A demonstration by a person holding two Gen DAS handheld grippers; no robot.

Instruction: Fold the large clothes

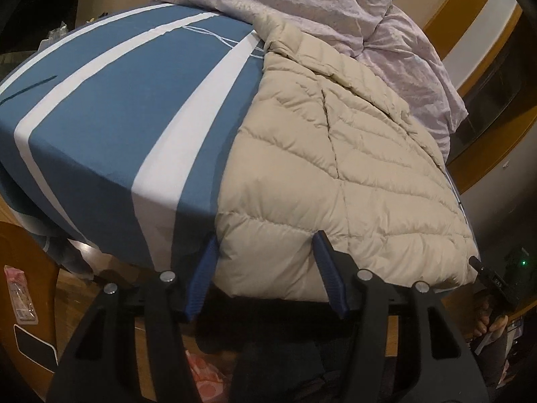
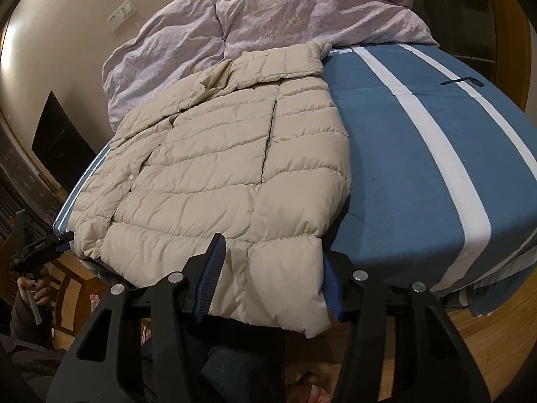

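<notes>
A beige quilted puffer jacket (image 1: 319,174) lies flat on the blue bed, its hem at the near edge and its collar toward the pillows; it also shows in the right wrist view (image 2: 214,174). My left gripper (image 1: 266,245) is open, its blue pads on either side of the jacket's hem corner without pinching it. My right gripper (image 2: 272,252) is open around the other hem corner, which hangs over the bed edge. Each gripper also shows small at the far edge of the other view: the right one (image 1: 490,278) and the left one (image 2: 40,245).
The bed (image 1: 110,134) has a blue sheet with white stripes (image 2: 419,168). A crumpled lilac duvet and pillows (image 2: 268,10) lie at the head. A wooden floor (image 2: 486,342) and a wooden chair (image 1: 23,268) lie below the bed edge.
</notes>
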